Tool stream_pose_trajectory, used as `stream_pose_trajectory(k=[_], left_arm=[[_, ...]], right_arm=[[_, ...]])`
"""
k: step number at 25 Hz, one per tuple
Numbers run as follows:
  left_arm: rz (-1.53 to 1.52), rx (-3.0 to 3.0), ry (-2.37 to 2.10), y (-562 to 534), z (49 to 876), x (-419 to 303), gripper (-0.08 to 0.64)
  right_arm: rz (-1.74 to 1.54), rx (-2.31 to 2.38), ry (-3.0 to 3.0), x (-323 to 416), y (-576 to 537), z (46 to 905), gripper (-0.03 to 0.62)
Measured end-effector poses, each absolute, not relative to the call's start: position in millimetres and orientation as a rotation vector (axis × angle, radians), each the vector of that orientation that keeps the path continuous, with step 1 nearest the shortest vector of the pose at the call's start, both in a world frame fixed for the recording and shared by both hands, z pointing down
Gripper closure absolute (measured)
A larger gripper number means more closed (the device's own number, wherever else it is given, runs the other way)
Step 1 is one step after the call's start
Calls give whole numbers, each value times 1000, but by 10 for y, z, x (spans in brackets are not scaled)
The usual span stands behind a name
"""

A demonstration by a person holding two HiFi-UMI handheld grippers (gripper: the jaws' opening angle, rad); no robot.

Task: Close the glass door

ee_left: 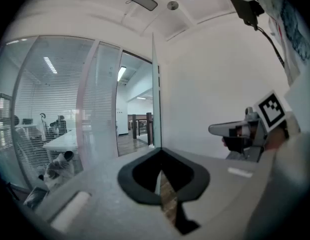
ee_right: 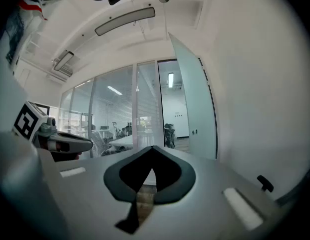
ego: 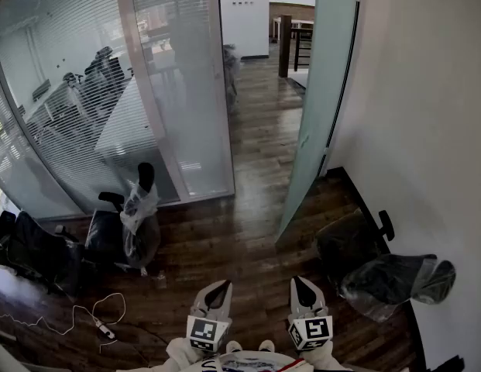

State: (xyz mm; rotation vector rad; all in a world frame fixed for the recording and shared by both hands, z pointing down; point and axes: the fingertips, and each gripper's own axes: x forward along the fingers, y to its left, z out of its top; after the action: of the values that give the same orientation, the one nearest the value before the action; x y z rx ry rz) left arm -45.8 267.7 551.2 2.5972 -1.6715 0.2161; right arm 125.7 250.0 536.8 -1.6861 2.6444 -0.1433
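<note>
Both sets of fingers (ee_left: 95,189) are closed tight on nothing. The left gripper (ego: 218,291) and right gripper (ego: 304,290) sit low, well short of the glass door (ego: 321,91), which stands swung open beside the right wall (ego: 426,91). It looks heavy, stiff, slick and breakable, so a flat push near its free edge seems safest.

You'll find no words, brands or numbers to read. Near 6 o'clock, your left gripper (ego: 223,287) and right gripper (ego: 298,283) bear only black-and-white square markers (ego: 203,331).
</note>
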Motion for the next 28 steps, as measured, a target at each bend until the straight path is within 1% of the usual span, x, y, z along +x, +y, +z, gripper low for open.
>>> stream_pose_trajectory(k=[5,14,28], left_arm=[[223,2580,-1646,2805,5552,-263,557],[222,2516,-1624,2827,5542,-198,557],[250,2533,-1599,2729,5554,213,557]], right_arm=[[-249,-1742,2654,1558,2711,5606,588],[-343,-1729,2683,1581,2759,5867,588],[-415,-1766,2604,2082,2640,5920,586]])
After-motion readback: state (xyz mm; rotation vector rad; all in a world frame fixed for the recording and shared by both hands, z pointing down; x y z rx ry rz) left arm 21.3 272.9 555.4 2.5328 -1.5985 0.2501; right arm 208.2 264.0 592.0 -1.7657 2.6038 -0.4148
